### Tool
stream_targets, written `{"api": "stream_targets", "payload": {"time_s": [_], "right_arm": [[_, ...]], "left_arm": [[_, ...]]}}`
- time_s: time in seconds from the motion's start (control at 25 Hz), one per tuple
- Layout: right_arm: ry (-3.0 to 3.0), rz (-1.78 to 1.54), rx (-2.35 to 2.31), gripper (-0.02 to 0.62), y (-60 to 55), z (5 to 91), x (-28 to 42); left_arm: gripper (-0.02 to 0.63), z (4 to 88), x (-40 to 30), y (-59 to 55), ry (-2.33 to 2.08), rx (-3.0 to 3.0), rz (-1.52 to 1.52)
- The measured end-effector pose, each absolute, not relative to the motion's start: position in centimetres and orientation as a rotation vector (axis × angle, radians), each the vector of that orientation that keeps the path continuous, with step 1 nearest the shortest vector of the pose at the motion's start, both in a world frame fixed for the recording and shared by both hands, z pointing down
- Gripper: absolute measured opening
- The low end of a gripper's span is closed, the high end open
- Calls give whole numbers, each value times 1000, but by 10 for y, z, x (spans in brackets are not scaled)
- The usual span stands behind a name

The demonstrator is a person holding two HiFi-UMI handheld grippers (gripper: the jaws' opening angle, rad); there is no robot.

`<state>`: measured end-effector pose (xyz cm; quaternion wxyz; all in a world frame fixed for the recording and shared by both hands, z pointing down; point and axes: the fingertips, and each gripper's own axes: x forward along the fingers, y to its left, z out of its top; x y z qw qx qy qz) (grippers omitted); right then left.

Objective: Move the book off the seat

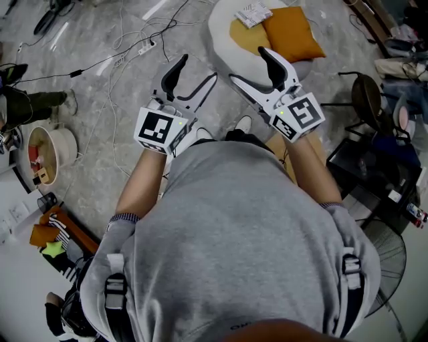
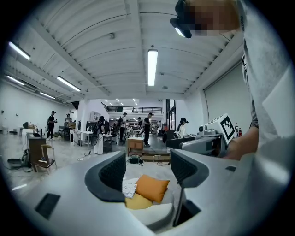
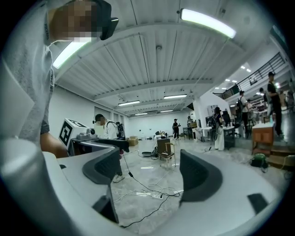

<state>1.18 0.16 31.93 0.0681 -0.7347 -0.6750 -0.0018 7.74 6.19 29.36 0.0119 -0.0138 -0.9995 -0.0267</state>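
Hovering w/ jaws apart & empty: L gripper [image 1: 192,79], R gripper [image 1: 251,68]; book [image 1: 253,13] lies on seat [image 1: 222,41] ahead, beyond both tips.

Bright ceiling strip lights [image 2: 152,67] give even, soft-shadowed light; both gripper views bend strongly toward dark rounded edges.

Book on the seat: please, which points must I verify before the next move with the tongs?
1. Left tongs open and empty: ok.
2. Right tongs open and empty: ok.
3. Book lies on the seat, beside the orange cushion: ok.
4. Left tongs aimed at the book: ok, it shows between them in the left gripper view.
5. Right tongs aimed at the seat: not ok, the right gripper view shows only floor and cables.
6. Free book edge to grip: cannot tell.
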Motion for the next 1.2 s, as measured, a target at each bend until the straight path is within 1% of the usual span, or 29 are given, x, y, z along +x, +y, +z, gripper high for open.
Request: {"api": "stream_targets", "payload": {"time_s": [0.08, 0.2, 0.88, 1.04, 1.2], "right_arm": [[-2034, -18, -2204, 442, 3, 324, 13], [-2042, -30, -2194, 466, 8, 325, 18], [-2070, -57, -2147, 466, 41, 334, 52], [-2067, -61, -2137, 466, 51, 340, 42], [-2079, -44, -2132, 466, 70, 344, 13]], "left_arm": [[324, 295, 80, 64, -3111, -45, -81], [330, 296, 88, 70, -3112, -65, -67], [330, 313, 124, 112, -3090, -50, -91], [330, 319, 115, 126, -3070, -55, -133], [330, 323, 85, 140, -3062, -9, -127]]}}
